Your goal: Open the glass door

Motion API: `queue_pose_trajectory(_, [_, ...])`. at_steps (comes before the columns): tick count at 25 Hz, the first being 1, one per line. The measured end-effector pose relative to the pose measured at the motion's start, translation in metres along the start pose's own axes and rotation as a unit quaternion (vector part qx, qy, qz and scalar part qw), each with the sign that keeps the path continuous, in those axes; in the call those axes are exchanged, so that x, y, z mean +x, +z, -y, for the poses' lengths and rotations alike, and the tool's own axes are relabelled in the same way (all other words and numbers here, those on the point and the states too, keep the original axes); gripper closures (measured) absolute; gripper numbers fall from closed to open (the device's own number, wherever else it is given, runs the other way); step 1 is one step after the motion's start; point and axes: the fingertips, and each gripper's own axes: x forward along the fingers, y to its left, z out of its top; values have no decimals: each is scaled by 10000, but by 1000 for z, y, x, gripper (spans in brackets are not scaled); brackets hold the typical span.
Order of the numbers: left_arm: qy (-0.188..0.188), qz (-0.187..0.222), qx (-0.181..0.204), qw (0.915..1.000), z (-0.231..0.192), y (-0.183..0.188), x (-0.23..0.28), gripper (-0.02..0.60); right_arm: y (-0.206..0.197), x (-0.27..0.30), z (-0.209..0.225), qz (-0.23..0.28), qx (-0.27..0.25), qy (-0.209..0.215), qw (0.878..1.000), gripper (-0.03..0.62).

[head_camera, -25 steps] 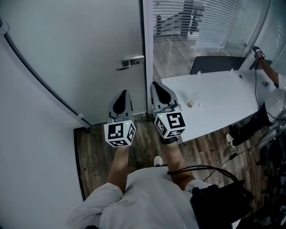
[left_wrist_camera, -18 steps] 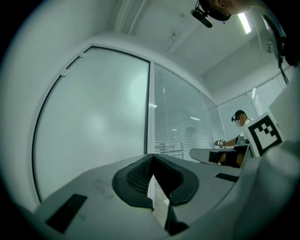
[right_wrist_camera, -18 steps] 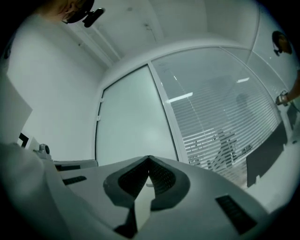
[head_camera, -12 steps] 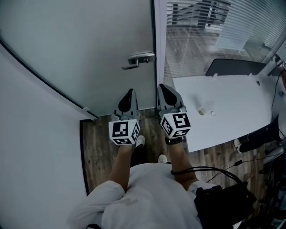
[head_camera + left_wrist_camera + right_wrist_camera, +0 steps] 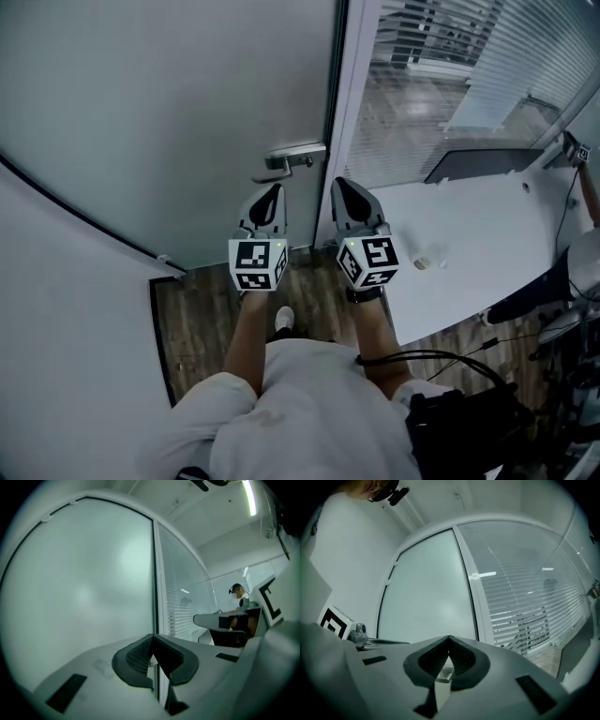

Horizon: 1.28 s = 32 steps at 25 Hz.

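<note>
Step in hand: the approach, by my read — neither gripper touches the door yet. The glass door (image 5: 187,122) fills the head view from 9 to 12 o'clock. It is a frosted pane, smooth and milky grey, with nothing readable through it. Its handle (image 5: 291,157) is a slim, horizontal satin-metal lever, mounted at the door's right edge just beside the pale upright frame (image 5: 345,131). The lever runs toward 9 o'clock from its mount.

The left gripper (image 5: 270,193) sits just below the handle, which is at its 12 o'clock, near but apart. The right gripper (image 5: 339,184) is beside it at 3 o'clock, lined up with the frame rather than the lever. Both pairs of fingers are closed with nothing between them; the dark ribbed pads (image 5: 135,656) meet in a V.

Next move calls for: open the left fingers, bring them over the lever, clamp, press down, swing the door. Push or pull — can't tell from here. The smooth metal is likely slippery, so seat it deep in the pads.

Right of the frame: clear glass with slatted blinds (image 5: 441,75) and a white glossy surface (image 5: 469,225). Wood-plank floor (image 5: 197,309) underfoot.
</note>
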Motion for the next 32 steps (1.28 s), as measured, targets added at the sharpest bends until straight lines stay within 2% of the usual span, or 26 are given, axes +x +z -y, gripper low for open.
queue_pose_trajectory(6, [-281,-651,194,9973,-42,-44,42,578,-21,38,5,-290,-82,-195,9994,591])
queue_pose_trajectory(12, [-560,-1297,671,9877,-56,-86,72,577,-43,53,12,-603,-102,-338,9976,592])
queue_pose_trajectory(14, [-745,-1527,873,9816,-56,-102,82,569,-49,58,16,-679,-104,-375,9969,591])
queue_pose_trajectory(17, [-1072,-1932,1345,9660,-52,-126,93,467,-57,64,22,-775,-88,-424,9960,591])
queue_pose_trajectory(18, [-1130,-2028,1532,9605,-52,-133,96,452,-60,66,25,-802,-81,-442,9958,591])
queue_pose_trajectory(24, [-1252,-2542,2277,9316,-59,-169,110,436,-74,76,34,-919,-37,-566,9941,591])
queue_pose_trajectory(28, [-1007,-2608,2537,9260,-69,-181,115,439,-81,79,39,-981,1,-629,9932,591])
queue_pose_trajectory(32, [-1041,-2634,2639,9220,-69,-182,118,439,-89,79,43,-1052,43,-680,9921,591])
